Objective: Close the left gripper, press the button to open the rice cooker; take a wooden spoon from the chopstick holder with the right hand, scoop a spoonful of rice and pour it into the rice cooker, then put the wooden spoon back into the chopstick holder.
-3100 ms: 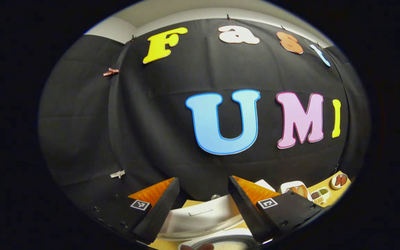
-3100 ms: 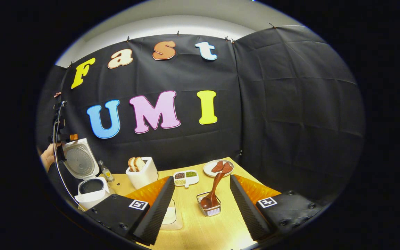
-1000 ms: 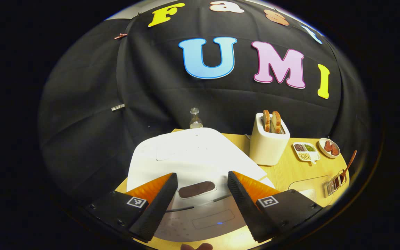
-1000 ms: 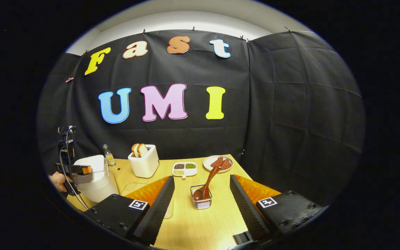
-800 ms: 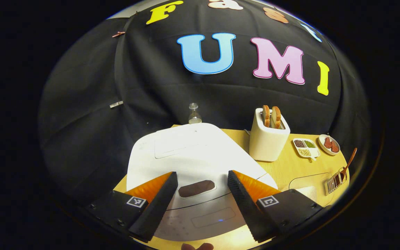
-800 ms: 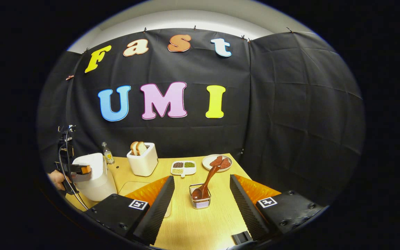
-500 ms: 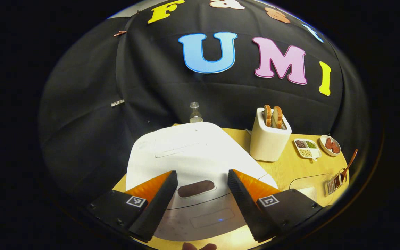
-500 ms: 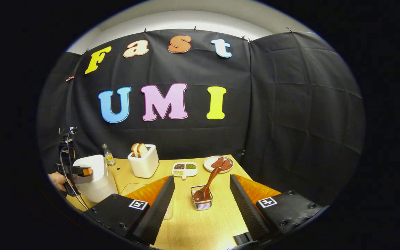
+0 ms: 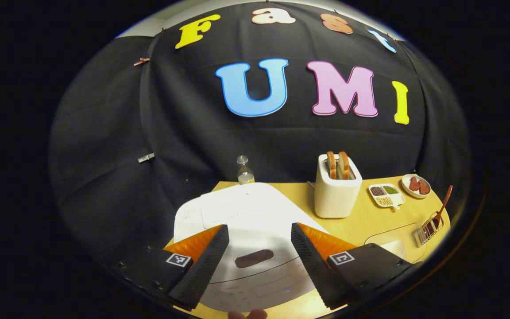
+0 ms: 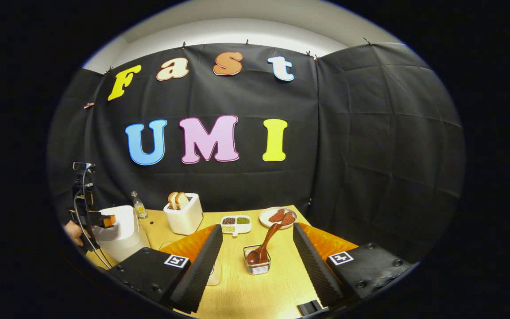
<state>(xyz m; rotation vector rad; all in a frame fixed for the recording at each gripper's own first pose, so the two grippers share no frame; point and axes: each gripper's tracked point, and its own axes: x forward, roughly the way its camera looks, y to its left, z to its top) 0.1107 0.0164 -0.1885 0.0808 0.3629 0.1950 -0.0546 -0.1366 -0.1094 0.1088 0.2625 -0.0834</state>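
Rice cooker (image 9: 246,221), lid shut, sits on the wooden table (image 9: 361,223) directly under my left gripper (image 9: 257,257), whose fingers are spread apart above its dark button (image 9: 254,258) and touch nothing. To the cooker's right stand the toaster (image 9: 337,192), a divided dish (image 9: 385,195) and a plate (image 9: 416,185). My right gripper (image 10: 257,261), released too, hovers short of the chopstick holder (image 10: 257,261), far right of the cooker, with the wooden spoon (image 10: 266,244) leaning inside.

Sharp, evenly lit views, strong fisheye bending at edges, soft glare on table (image 10: 246,288)
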